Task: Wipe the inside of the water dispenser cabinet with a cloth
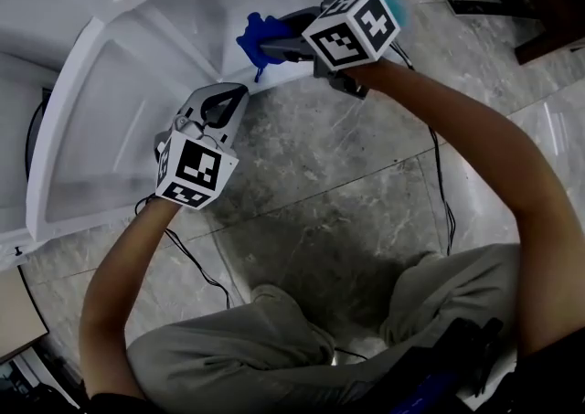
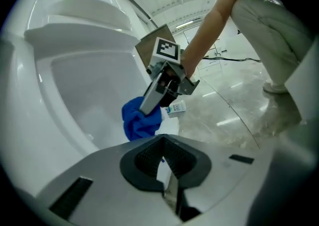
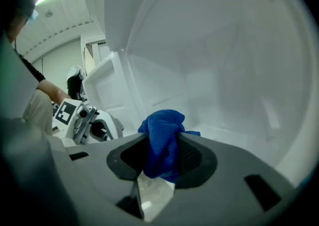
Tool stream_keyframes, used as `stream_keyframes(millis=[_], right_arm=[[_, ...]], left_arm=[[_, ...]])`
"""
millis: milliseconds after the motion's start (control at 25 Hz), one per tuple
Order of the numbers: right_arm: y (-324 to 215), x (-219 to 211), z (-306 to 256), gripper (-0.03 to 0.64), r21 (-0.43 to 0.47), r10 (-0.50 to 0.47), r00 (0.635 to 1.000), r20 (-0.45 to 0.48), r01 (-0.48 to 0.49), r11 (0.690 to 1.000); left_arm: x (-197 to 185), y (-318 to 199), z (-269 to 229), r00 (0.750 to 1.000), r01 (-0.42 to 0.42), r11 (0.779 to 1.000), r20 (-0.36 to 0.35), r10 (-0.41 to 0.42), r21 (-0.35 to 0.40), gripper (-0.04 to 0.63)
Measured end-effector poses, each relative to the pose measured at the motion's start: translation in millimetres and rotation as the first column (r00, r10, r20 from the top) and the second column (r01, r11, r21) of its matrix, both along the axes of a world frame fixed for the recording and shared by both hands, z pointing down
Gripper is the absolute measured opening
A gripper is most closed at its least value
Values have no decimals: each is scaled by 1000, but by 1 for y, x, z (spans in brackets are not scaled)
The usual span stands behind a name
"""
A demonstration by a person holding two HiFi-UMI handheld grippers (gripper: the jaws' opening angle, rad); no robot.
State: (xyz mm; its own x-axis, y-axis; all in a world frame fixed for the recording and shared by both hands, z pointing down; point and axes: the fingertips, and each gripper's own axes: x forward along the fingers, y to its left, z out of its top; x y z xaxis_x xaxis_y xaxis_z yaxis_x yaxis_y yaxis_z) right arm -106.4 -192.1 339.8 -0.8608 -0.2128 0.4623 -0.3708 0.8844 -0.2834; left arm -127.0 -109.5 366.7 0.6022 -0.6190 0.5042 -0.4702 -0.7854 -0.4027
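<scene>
The white water dispenser cabinet [image 1: 110, 101] filled the upper left of the head view, its smooth moulded inner surfaces turned toward the person. Below and to the right of it spread a grey marble floor [image 1: 366, 193], with thin black cables trailing across it. The person crouched over the floor in light trousers, both bare forearms reaching toward the cabinet. The right gripper [image 1: 265, 45] was the farther one, clamped on a bunched blue cloth [image 1: 254, 37] that bulged up between its jaws and hung below them. It held the cloth right at the cabinet's white inner wall, though whether the fabric pressed on the plastic could not be made out. The left gripper [image 1: 236, 92] hung just beside the cabinet's lower edge, nearer the person and apart from the cloth, its jaws brought fully together with nothing between them.
</scene>
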Motion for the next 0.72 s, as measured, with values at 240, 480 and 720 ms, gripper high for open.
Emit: stream_keyframes(millis=[240, 480, 720], right_arm=[[-42, -34, -26, 123, 329, 83, 997, -2, -77, 941], [-55, -70, 12, 123, 412, 23, 987, -159, 46, 910], [-58, -94, 82, 124, 387, -75, 920, -384, 234, 892]], left_arm=[[6, 5, 5, 996, 32, 996, -81, -38, -78, 6], [3, 13, 31, 996, 17, 989, -80, -29, -146, 6], [-15, 13, 37, 990, 83, 978, -96, -103, -193, 6]])
